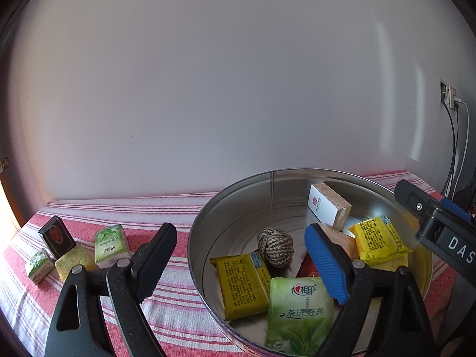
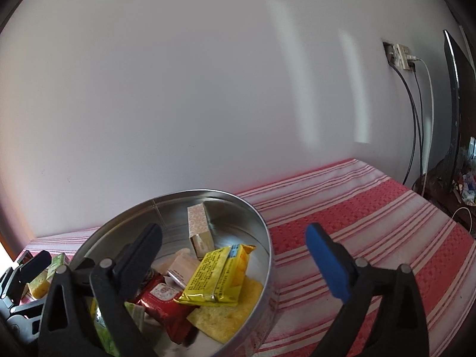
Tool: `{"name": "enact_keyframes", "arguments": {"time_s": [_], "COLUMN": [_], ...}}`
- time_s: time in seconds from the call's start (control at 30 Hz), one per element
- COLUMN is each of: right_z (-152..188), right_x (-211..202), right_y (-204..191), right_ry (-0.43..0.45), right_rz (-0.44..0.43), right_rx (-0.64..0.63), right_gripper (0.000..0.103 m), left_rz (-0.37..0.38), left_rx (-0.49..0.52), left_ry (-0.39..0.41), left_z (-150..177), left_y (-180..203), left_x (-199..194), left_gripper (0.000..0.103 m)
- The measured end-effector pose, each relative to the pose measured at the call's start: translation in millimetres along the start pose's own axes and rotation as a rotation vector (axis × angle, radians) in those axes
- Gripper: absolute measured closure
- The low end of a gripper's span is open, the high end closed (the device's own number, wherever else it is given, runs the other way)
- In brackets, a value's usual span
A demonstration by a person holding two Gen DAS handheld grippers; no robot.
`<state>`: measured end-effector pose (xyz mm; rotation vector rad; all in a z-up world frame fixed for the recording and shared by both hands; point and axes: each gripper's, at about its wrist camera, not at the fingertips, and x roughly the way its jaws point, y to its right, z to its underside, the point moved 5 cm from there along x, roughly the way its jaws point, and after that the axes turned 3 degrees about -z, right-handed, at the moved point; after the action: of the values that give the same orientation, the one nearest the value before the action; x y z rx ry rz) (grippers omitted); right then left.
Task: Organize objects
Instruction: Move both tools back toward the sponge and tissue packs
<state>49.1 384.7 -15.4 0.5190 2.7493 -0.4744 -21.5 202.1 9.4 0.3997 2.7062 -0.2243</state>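
Round metal tin [image 1: 208,229] on the striped red cloth [image 1: 166,297] of the bench, holding yellow packets [image 1: 242,285], a green tissue pack [image 1: 297,312], a knotted rope ball [image 1: 275,247] and a small carton [image 1: 327,208]. Left gripper [image 1: 241,261] jaws apart, straddling the tin's near rim. Right gripper [image 2: 235,261] jaws apart, empty, over its other rim. Four small items, among them a black box [image 1: 56,235], lie left of the tin.

Silver tin [image 1: 208,226] on the red-and-white striped cloth [image 2: 372,223], yellow packets [image 1: 242,285] inside beside a green tissue pack [image 1: 299,312], a red wrapper [image 2: 163,300], a grey-and-cream rope ball [image 1: 275,247].
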Motion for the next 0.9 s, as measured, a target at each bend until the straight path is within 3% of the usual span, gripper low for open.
{"name": "enact_keyframes", "arguments": {"time_s": [0.13,0.27,0.47,0.57,0.67,0.9], "right_z": [-3.5,-11.0,-11.8,-11.4,-11.6,-12.7], "right_x": [-10.0,-28.8,-41.0,-44.1,-51.8,-58.5], "right_y": [0.3,-1.4,-14.1,-21.9,-26.0,-24.4], "right_ry": [0.057,0.176,0.256,0.266,0.302,0.322], "right_rz": [-0.010,-0.002,0.063,0.084,0.113,0.169], "right_rx": [0.025,0.023,-0.055,-0.088,-0.104,-0.089], "right_gripper": [0.000,0.000,0.000,0.000,0.000,0.000], "left_rz": [-0.017,-0.048,-0.096,-0.092,-0.093,-0.048], "left_rx": [0.013,0.022,0.017,-0.003,-0.025,-0.101], "left_ry": [0.023,0.095,0.187,0.193,0.192,0.122], "left_z": [1.1,1.1,0.6,1.4,3.5,13.2], "left_y": [-5.9,-13.8,-26.5,-33.2,-39.8,-58.7], "left_x": [-1.4,-9.4,-21.7,-22.9,-23.8,-15.4], "left_gripper": [0.013,0.013,0.008,0.008,0.002,0.001]}}
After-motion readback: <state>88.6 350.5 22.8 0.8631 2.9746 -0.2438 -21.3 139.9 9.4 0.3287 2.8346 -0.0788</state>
